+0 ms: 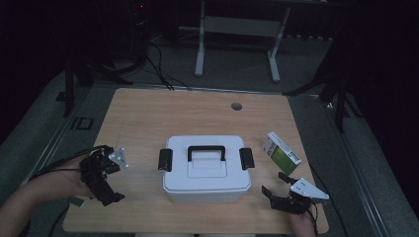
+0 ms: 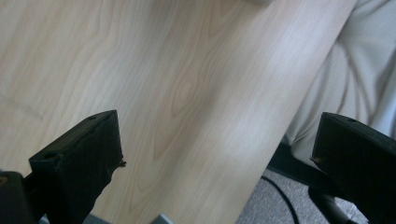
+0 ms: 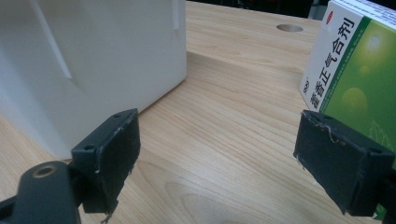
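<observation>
Box: white lidded box (image 1: 205,170) sits mid-table between both grippers, black latches down, contents hidden.
Carton: green medicine carton (image 1: 281,152) just ahead of right gripper (image 1: 279,189), outside the box.
Grippers: right and left gripper (image 1: 114,182) both spread wide, empty.
Progress: apparently nothing started.

- Left gripper (image 1: 109,181), held in the person's left hand (image 1: 74,178) near the surface's (image 1: 148,118) left edge, jaws spread wide, empty.
- Right gripper (image 1: 274,184) by the near right corner, jaws likewise apart, empty.
</observation>
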Action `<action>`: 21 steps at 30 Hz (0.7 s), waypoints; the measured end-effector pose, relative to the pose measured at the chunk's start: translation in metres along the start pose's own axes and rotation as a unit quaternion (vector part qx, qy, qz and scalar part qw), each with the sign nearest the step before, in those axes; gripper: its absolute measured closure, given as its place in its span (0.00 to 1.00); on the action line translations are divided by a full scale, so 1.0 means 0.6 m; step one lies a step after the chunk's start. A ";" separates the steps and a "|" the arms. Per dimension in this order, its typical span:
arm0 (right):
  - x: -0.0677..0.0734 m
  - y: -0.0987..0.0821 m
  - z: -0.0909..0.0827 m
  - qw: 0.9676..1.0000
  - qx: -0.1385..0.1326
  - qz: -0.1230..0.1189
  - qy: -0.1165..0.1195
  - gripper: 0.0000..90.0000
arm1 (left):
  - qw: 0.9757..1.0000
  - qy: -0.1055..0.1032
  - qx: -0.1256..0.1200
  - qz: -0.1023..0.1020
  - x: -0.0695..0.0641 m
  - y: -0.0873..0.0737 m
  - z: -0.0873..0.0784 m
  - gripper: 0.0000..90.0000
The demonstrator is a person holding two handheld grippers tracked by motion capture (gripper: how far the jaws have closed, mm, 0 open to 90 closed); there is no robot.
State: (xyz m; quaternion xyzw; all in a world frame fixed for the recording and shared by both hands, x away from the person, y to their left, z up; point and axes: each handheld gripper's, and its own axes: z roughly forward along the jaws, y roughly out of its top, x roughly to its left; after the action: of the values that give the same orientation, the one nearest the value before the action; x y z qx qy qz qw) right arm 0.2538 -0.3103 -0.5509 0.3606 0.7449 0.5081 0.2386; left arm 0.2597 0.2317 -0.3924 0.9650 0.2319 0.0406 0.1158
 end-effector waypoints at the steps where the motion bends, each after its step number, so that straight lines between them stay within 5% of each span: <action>1: 0.000 0.000 0.000 1.000 0.000 0.001 0.000 0.15 | 1.000 0.004 0.001 0.001 0.000 0.007 -0.004 0.02; 21: -0.001 -0.001 0.000 1.000 0.001 0.001 0.001 0.15 | 0.997 0.008 -0.009 0.078 -0.016 0.151 -0.038 0.03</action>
State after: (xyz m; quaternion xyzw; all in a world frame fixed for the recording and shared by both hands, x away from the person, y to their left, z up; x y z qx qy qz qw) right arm 0.2539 -0.3108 -0.5514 0.3615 0.7454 0.5076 0.2366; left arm 0.2880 0.1537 -0.3483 0.9786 0.1566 0.0591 0.1194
